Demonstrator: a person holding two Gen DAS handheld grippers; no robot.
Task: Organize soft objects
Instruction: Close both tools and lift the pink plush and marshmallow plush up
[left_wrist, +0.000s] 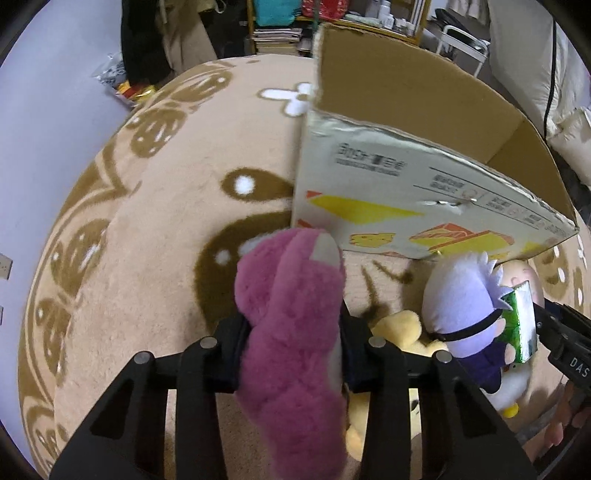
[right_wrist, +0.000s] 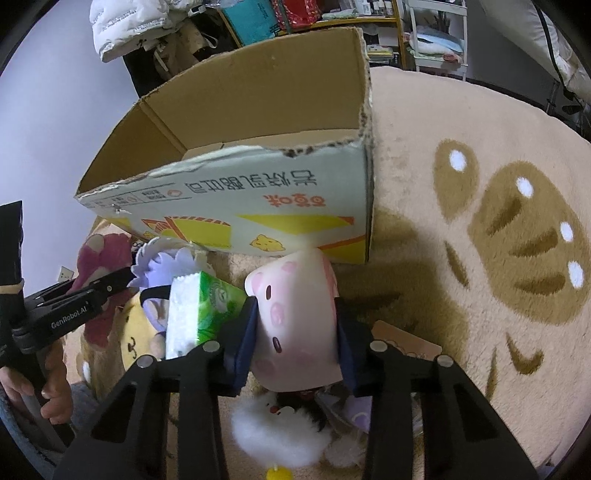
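My left gripper (left_wrist: 293, 354) is shut on a magenta plush bear (left_wrist: 291, 325), its pads pressing both sides of the fuzzy body. My right gripper (right_wrist: 297, 332) is shut on a pale pink spotted plush (right_wrist: 295, 317). An open cardboard box (left_wrist: 424, 177) (right_wrist: 236, 177) stands on the rug just beyond both toys. Between the grippers lie a lilac-haired doll (left_wrist: 465, 306) (right_wrist: 166, 273), a green tissue pack (left_wrist: 521, 325) (right_wrist: 201, 310) and a yellow plush (left_wrist: 402, 328) (right_wrist: 136, 339). The left gripper's side (right_wrist: 70, 306) shows at the left of the right wrist view.
A tan round rug with brown bear-face patterns (left_wrist: 155, 229) (right_wrist: 498, 221) covers the floor. A white fluffy toy (right_wrist: 280, 432) and a purple one (right_wrist: 354, 413) lie under the right gripper. Shelves and clutter (left_wrist: 280, 26) line the back wall. A hand (right_wrist: 44, 391) grips the left tool.
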